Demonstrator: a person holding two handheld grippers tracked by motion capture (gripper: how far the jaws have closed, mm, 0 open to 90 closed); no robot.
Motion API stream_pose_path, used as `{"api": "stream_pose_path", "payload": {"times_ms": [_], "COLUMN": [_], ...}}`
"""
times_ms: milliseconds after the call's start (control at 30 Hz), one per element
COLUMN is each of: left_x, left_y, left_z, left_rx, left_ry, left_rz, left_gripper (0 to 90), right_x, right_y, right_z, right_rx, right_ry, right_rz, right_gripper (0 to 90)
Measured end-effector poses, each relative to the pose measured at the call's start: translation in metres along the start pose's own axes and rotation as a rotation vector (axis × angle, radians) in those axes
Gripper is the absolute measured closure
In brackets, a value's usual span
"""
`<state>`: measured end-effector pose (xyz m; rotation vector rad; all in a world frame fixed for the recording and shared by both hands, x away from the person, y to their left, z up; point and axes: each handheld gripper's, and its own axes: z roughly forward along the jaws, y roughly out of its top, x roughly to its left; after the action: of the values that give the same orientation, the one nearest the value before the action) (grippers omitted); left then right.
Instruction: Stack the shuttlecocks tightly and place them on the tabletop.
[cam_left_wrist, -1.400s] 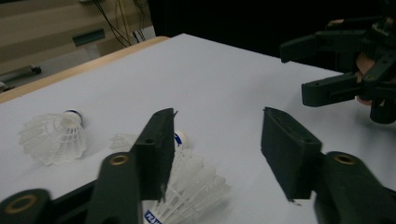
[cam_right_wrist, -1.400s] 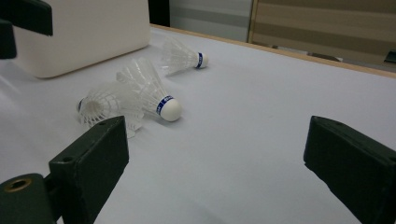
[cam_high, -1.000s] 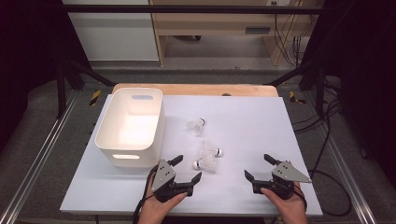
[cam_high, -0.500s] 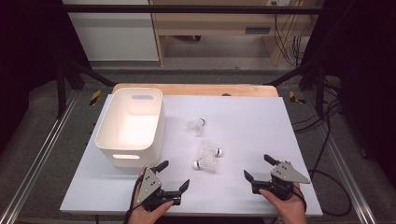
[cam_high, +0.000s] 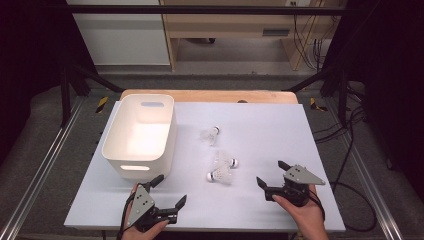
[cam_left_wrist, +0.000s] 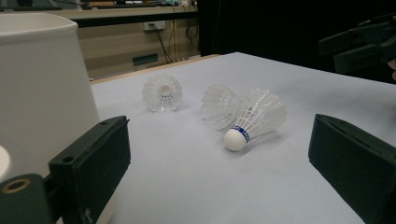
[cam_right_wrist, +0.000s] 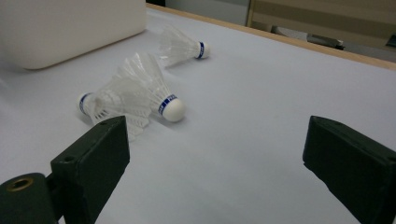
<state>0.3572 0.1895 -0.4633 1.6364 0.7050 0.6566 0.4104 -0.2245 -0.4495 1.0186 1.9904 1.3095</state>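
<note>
Three shuttlecocks (cam_high: 220, 169) lie loose mid-table, just right of the white plastic bin (cam_high: 141, 135). The left hand-held gripper (cam_high: 170, 192), jaws just opened further, and the right hand-held gripper (cam_high: 270, 173) hover near the table's (cam_high: 280, 125) front edge, both released, grasping nothing.

Your left gripper (cam_high: 167, 193) is black with a grey three-cornered plate (cam_high: 140, 202) on top, dotted with small dark holes. Your right gripper (cam_high: 271, 176) matches, its grey plate (cam_high: 300, 175) pointing toward 3 o'clock. Black cables (cam_high: 320, 212) trail from both bodies. Each jaw is a flat black block with a screw hole, beside a brass-coloured ring (cam_left_wrist: 15, 185) at 7 o'clock.
</note>
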Motion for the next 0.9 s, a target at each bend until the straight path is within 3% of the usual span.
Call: {"api": "stream_pose_path", "payload": {"times_ms": [267,567,733,900], "left_x": [0.008,0.021,0.025,0.033], "left_y": [0.001,0.001,0.000,0.000], "left_z": [-0.007,-0.024,-0.029,-0.035], "left_rx": [-0.026,-0.062,-0.069,-0.090], "left_ry": [0.018,0.065,0.066,0.094], "left_rz": [0.000,-0.019,-0.017,-0.005], "left_gripper": [5.8,5.8,5.5,3.1], "right_x": [0.025,0.055,0.064,0.065], "right_y": [0.040,0.077,0.094,0.107], "right_z": [0.026,0.062,0.078,0.096], "right_rx": [0.044,0.083,0.111,0.159], "right_ry": [0.032,0.101,0.122,0.133], "right_rz": [-0.102,-0.179,-0.207,-0.187], "right_gripper": [9.6,16.0,19.8,22.4]}}
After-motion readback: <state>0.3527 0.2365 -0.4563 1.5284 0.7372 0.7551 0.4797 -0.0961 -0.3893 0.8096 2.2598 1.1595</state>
